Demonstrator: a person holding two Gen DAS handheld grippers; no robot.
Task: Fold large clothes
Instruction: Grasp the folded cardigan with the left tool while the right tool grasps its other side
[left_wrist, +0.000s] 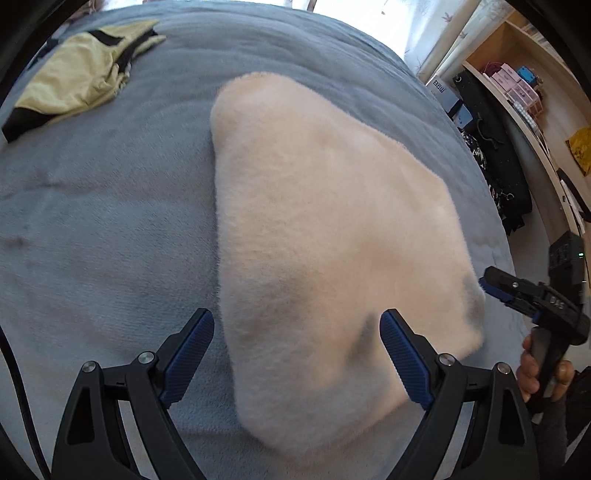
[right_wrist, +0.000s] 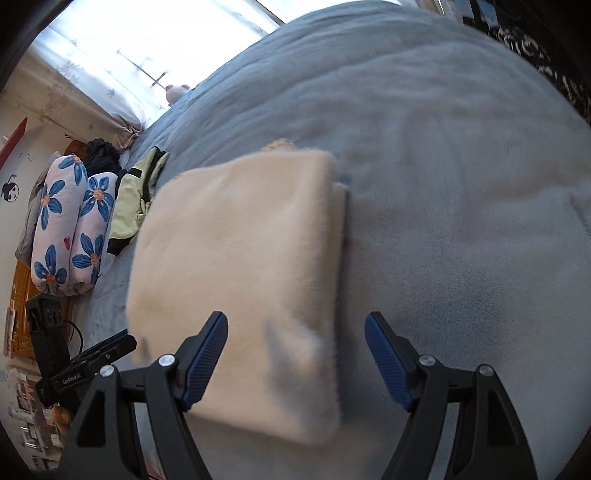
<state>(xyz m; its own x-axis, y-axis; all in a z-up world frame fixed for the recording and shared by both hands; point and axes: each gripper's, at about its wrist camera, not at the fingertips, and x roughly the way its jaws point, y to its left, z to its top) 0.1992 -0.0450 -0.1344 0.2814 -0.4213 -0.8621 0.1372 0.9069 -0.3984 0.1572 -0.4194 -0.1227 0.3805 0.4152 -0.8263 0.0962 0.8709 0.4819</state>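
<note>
A cream fluffy garment (right_wrist: 240, 266) lies folded in a thick rectangle on the grey-blue bed blanket (right_wrist: 461, 184). The left gripper (left_wrist: 297, 354) and right gripper (right_wrist: 295, 354) hang over it, jaws wide apart, gripping nothing.

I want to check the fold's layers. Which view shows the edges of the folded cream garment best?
The right wrist view: the cream garment lies nearly whole there, with a lower layer peeking out along its right edge. The left wrist view shows the cream garment only as one smooth fuzzy top surface, no layers visible.
</note>
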